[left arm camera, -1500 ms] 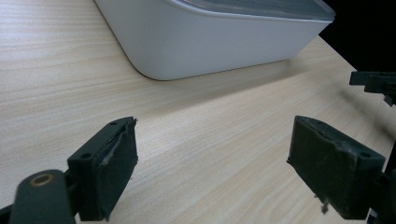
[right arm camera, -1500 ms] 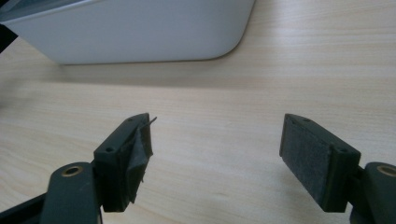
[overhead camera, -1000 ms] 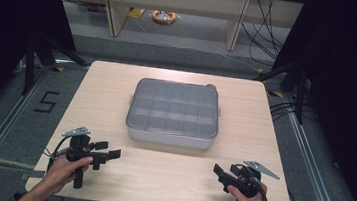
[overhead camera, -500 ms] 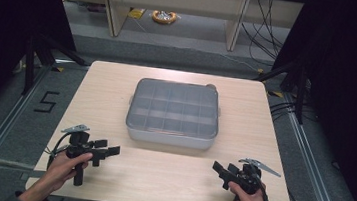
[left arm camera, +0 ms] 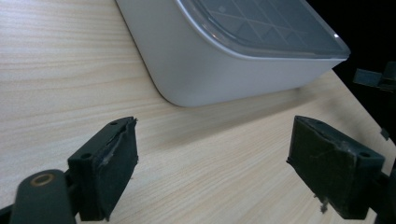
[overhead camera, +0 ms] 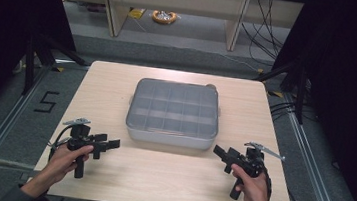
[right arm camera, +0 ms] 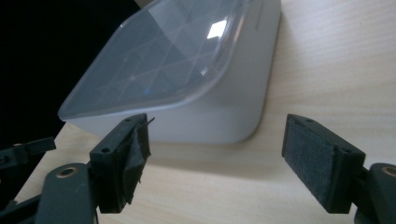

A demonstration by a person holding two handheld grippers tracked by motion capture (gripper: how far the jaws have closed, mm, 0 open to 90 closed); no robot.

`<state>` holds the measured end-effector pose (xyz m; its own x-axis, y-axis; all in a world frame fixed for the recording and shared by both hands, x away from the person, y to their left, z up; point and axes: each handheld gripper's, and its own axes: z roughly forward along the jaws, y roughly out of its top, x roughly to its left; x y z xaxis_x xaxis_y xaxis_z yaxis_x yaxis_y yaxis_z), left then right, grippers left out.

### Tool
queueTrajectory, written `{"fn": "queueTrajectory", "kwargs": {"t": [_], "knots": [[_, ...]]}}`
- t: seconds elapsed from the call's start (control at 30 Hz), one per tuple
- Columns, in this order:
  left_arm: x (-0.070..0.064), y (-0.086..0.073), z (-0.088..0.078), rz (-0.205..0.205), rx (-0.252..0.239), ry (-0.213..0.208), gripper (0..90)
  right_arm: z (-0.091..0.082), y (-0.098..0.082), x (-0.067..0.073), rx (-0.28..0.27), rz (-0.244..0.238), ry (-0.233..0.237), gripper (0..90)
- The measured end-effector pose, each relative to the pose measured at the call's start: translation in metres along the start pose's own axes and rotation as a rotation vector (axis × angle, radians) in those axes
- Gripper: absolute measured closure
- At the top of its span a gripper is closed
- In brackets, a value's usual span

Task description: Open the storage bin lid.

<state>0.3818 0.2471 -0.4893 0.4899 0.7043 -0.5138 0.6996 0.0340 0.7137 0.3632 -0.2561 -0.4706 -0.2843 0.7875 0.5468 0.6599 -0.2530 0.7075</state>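
A grey compartment box [overhead camera: 173, 112] with a clear lid, shut, lies flat in the middle of the wooden table [overhead camera: 157, 189]. My left gripper [overhead camera: 109, 144] hovers near the box's front left corner, open and pointing right toward it. The left gripper view has that gripper [left arm camera: 212, 158] with its jaws wide apart, empty, and the box [left arm camera: 224, 60] a short way beyond. My right gripper [overhead camera: 221, 153] is off the front right corner, pointing left. Its jaws have just been opening and nothing is between them; that gripper [right arm camera: 217, 149] faces the box [right arm camera: 187, 79] without touching it.
Bare tabletop runs along the front edge between the two hands. Dark curtains flank the table, cables lie on the floor to the right, and a shelf unit [overhead camera: 176, 10] stands beyond the far edge. A floor mark "5" [overhead camera: 45, 101] is to the left.
The right hand has lifted and moved a little from the front edge toward the box. The left hand has hardly moved.
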Motion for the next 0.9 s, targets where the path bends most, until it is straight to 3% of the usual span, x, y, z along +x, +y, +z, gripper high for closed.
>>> {"fn": "queueTrajectory", "kwargs": {"t": [0.03, 0.13, 0.23, 0.37, 0.47, 0.5, 0.6, 0.63, 0.67, 0.7, 0.73, 0.77, 0.8, 0.83, 0.87, 0.9], "knots": [[-0.002, 0.001, 0.002, -0.018, -0.021, -0.005, 14.8, 0.0, 0.003, 0.004, 0.008, 0.033, 0.003, 24.0], [-0.001, 0.007, 0.002, -0.013, -0.022, -0.001, 15.0, 0.004, 0.009, 0.004, -0.002, -0.018, 0.006, 23.7], [-0.001, 0.014, 0.003, 0.003, -0.028, 0.004, 16.3, 0.013, 0.02, 0.008, -0.008, -0.024, 0.006, 24.1], [0.0, 0.025, 0.004, -0.006, -0.043, -0.005, 17.3, 0.019, 0.033, 0.008, -0.02, -0.035, -0.016, 24.5], [0.004, 0.032, 0.005, -0.008, -0.019, -0.018, 18.1, 0.022, 0.038, 0.007, -0.023, -0.037, -0.029, 24.6], [0.004, 0.034, 0.006, -0.015, -0.017, -0.02, 17.7, 0.022, 0.043, 0.006, -0.03, -0.068, -0.056, 24.7], [0.006, 0.041, 0.008, -0.005, -0.025, -0.006, 17.7, 0.024, 0.046, 0.006, -0.029, -0.071, -0.073, 24.7], [0.007, 0.044, 0.009, -0.01, -0.028, -0.007, 17.8, 0.025, 0.047, 0.006, -0.031, -0.03, -0.056, 24.8], [0.008, 0.047, 0.011, -0.009, -0.022, -0.009, 17.9, 0.028, 0.051, 0.0, -0.04, -0.05, -0.05, 25.0], [0.008, 0.05, 0.013, -0.009, -0.026, -0.005, 17.9, 0.029, 0.052, 0.002, -0.032, -0.01, -0.058, 25.1], [0.009, 0.054, 0.016, -0.008, -0.021, -0.007, 17.9, 0.029, 0.052, 0.002, -0.032, -0.01, -0.058, 25.1], [0.009, 0.057, 0.018, -0.016, -0.022, -0.003, 18.2, 0.031, 0.054, -0.003, -0.042, -0.052, -0.067, 25.3], [0.011, 0.064, 0.024, -0.02, -0.022, 0.005, 18.6, 0.034, 0.057, -0.001, -0.03, 0.005, -0.074, 25.8], [0.011, 0.064, 0.024, -0.02, -0.022, 0.005, 19.2, 0.035, 0.059, -0.003, -0.028, 0.019, -0.072, 26.1], [0.012, 0.068, 0.027, -0.024, -0.023, 0.007, 19.2, 0.035, 0.059, -0.003, -0.028, 0.019, -0.072, 26.1], [0.013, 0.072, 0.029, -0.028, -0.018, 0.008, 20.3, 0.039, 0.063, -0.008, -0.043, -0.016, -0.08, 27.8]]}}
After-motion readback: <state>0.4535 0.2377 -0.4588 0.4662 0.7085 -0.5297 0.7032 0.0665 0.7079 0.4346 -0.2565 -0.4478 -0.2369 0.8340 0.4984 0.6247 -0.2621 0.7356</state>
